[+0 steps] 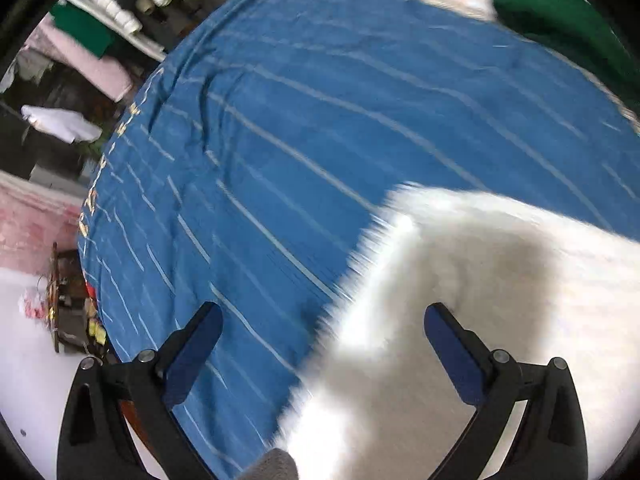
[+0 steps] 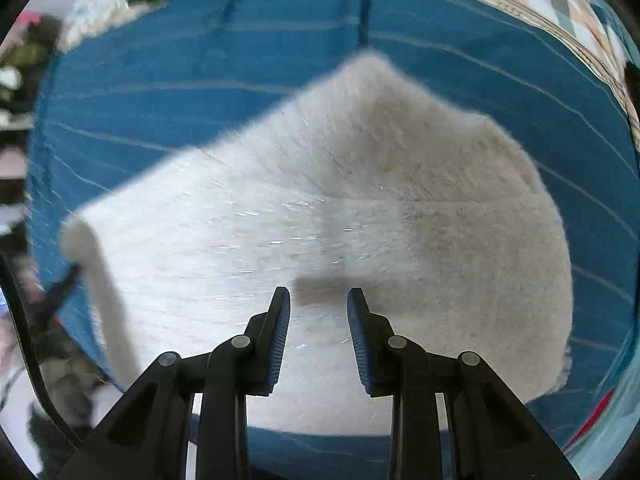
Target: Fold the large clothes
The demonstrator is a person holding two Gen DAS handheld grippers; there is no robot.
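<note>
Our left gripper (image 1: 323,320) is hanging wide open and empty over the fluffy white garment's (image 2: 320,208) edge.
Our right gripper (image 2: 319,300), partly open and empty, is hovering above the garment on the blue sheet (image 1: 320,100); we are aiming to pinch corners evenly.

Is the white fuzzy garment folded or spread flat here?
Folded at least once, it seems: the white fuzzy garment lies compact on the blue striped sheet, one layer's straight edge crossing its right side. How many folds, cannot tell.
</note>
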